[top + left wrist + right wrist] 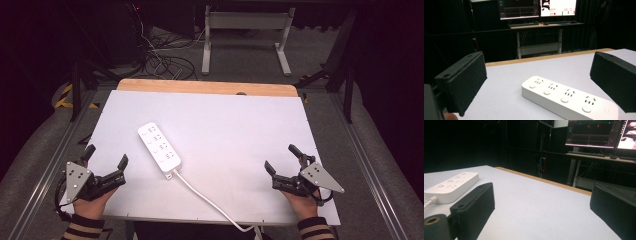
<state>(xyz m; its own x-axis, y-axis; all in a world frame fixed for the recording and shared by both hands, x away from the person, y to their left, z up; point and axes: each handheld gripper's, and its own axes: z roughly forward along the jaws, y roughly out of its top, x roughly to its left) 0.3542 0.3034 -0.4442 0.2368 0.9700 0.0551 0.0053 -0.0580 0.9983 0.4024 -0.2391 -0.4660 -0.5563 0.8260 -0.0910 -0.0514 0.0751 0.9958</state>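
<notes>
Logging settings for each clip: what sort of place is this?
Probably a lab or recording workstation: a white-topped table with a power strip, a desk with monitors showing readouts behind it, and loose cables on the floor.

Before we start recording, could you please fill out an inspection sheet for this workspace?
Surface: white tabletop, wooden strip along far edge.
Job's things: white four-socket power strip lying flat, left of centre, untouched.
Clutter: nothing seen.
Grippers: left tongs open, empty; right tongs open, empty; both at near edge.
Cables: strip's white cord runs off near edge.
Surroundings: dark room, desk frame, monitors, floor cables.
</notes>
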